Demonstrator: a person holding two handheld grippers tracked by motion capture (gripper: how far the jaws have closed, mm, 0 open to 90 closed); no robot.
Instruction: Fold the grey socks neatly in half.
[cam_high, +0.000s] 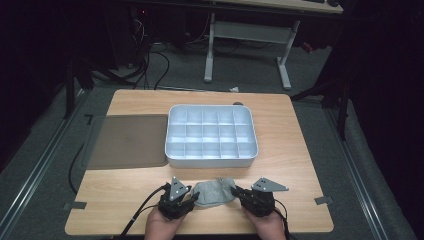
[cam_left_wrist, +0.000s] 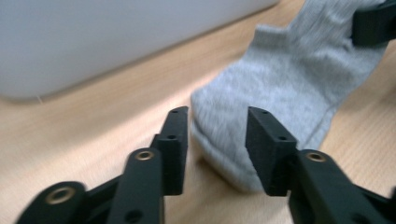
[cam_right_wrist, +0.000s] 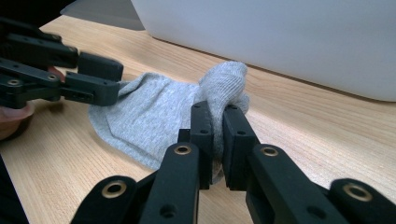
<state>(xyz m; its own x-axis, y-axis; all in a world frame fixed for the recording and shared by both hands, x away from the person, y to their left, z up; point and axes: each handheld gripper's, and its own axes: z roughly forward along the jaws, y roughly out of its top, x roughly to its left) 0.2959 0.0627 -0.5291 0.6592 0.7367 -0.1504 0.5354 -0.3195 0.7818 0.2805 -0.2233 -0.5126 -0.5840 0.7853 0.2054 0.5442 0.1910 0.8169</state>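
A grey sock (cam_high: 214, 192) lies near the table's front edge, between my two grippers. In the right gripper view my right gripper (cam_right_wrist: 217, 140) is shut on a bunched fold of the grey sock (cam_right_wrist: 159, 116). In the left gripper view my left gripper (cam_left_wrist: 217, 135) stands open, its jaws on either side of the near end of the sock (cam_left_wrist: 289, 79). From above, the left gripper (cam_high: 190, 198) sits at the sock's left end and the right gripper (cam_high: 236, 192) at its right end.
A white tray (cam_high: 211, 159) divided into several compartments stands just beyond the sock. A flat grey lid or mat (cam_high: 129, 141) lies to the tray's left. The wooden table (cam_high: 290, 150) has bare room at right; a desk frame (cam_high: 247, 35) stands beyond on the floor.
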